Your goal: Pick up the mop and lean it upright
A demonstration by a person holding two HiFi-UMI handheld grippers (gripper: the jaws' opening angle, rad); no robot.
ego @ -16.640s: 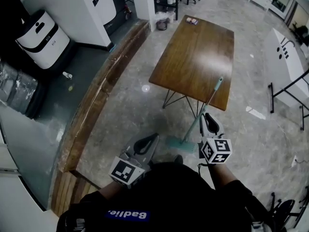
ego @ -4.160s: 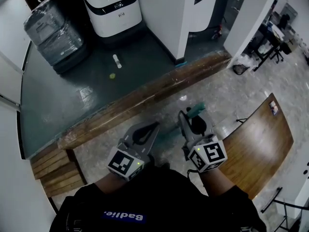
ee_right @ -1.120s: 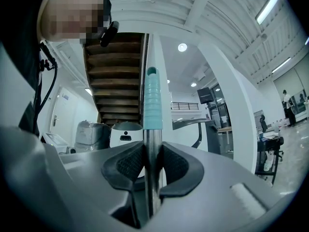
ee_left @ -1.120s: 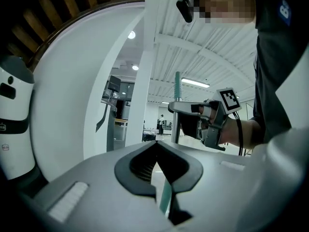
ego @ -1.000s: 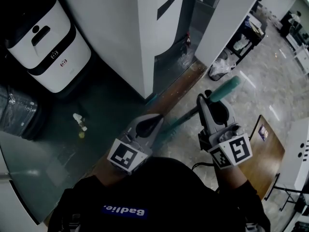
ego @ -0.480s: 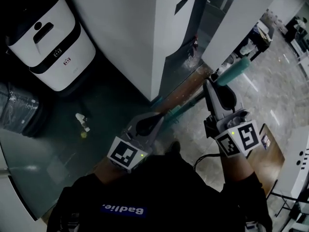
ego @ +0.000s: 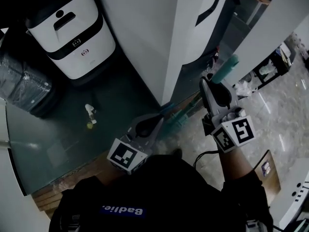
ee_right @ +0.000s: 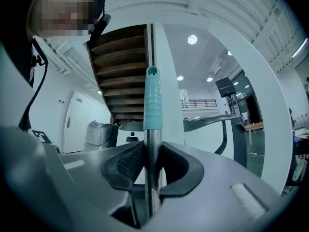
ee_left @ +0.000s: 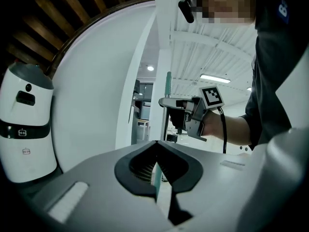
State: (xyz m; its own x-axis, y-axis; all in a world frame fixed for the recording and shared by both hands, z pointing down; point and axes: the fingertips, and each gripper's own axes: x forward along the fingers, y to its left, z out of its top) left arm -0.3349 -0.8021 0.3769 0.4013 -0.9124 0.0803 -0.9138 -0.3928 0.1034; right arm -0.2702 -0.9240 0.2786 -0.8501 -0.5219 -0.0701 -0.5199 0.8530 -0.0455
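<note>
Mop [ee_right: 153, 98]: silver shaft, ribbed teal grip with end hole; upright, centre of right gripper view. Right gripper [ee_right: 152, 148] clamps shaft below grip; left gripper [ee_left: 156, 151] closed on teal lower section.

Mop [ego: 227, 70]: lower end can't be made out in head view, pole blurs into a teal smear and runs behind left gripper [ego: 158, 117]; in left gripper view only a thin teal strip shows in the jaw gap, rest covered by gripper body; in right gripper view pole drops out of sight below right gripper [ee_right: 150, 153]. White robot unit [ego: 72, 33] top cut by far edge. Wrapped bundle [ego: 21, 86] cut by left edge, dark. Small white item [ego: 89, 111] on dark floor [ego: 58, 144] right of bundle, too small to tell. Brown tabletop [ego: 264, 168] mostly hidden behind right forearm [ego: 236, 163]. Near floor hidden by person's torso [ego: 159, 197]
</note>
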